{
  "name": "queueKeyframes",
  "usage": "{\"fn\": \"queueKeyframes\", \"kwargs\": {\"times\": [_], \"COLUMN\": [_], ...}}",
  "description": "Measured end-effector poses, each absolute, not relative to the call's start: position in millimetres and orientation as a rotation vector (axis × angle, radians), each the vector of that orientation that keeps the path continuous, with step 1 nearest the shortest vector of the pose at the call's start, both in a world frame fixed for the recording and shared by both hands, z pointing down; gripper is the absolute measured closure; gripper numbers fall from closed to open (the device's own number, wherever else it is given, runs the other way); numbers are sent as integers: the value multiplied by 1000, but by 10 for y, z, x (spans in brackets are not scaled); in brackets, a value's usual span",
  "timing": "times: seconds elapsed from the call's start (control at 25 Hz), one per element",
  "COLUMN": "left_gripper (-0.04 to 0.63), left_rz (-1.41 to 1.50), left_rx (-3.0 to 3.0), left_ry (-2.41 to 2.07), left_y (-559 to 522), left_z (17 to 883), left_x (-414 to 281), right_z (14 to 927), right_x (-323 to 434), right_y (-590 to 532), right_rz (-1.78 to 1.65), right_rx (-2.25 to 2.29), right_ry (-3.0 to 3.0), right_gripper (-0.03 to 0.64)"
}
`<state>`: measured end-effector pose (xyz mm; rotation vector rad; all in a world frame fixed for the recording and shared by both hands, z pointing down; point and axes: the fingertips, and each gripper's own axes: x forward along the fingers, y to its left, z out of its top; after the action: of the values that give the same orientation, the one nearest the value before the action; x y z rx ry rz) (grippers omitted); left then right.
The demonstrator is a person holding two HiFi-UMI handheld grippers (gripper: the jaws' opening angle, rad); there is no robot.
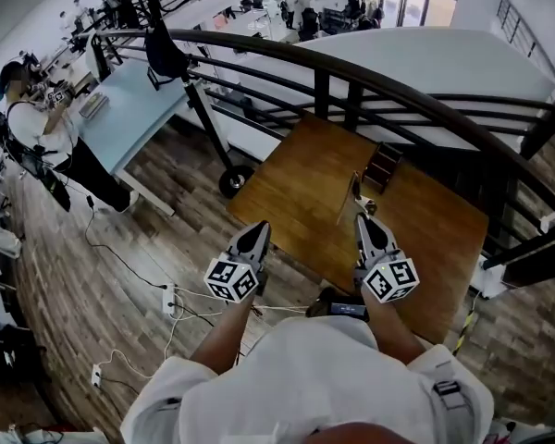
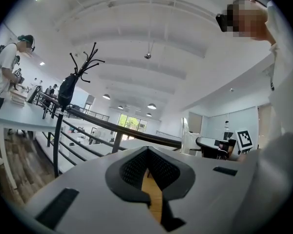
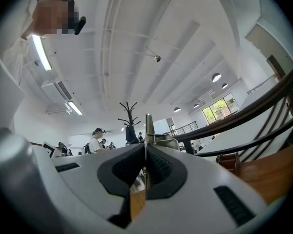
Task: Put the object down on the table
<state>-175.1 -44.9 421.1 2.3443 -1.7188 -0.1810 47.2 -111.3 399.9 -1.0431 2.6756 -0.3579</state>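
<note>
Wood of the table (image 1: 296, 183) looks some way below the thin flat object (image 1: 350, 195). Release now and it could land edge-on, topple or skid. Your right gripper (image 1: 362, 218) pinches its lower end above the table. Your left gripper (image 1: 258, 230) is closed and empty, over the table's near edge.

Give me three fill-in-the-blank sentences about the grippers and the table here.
1. The right gripper grips a thin flat object; the left gripper grips ___.
2. The table below the grippers is made of ___.
3. The small brown rack stands nearer the ___ gripper.
Missing: nothing; wood; right.
</note>
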Motion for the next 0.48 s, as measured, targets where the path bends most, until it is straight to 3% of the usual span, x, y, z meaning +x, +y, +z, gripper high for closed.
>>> {"fn": "queueKeyframes", "kwargs": {"times": [0.48], "left_gripper": [581], "left_rz": [-73], "left_rx": [2331], "left_ry": [-1783], "left_y": [-1771], "left_z": [4159], "left_x": [-2131], "right_z": [3995], "right_x": [205], "right_y": [-2478], "right_rz": [-462], "right_rx": [-936], "right_ry": [2662], "right_gripper": [591]}}
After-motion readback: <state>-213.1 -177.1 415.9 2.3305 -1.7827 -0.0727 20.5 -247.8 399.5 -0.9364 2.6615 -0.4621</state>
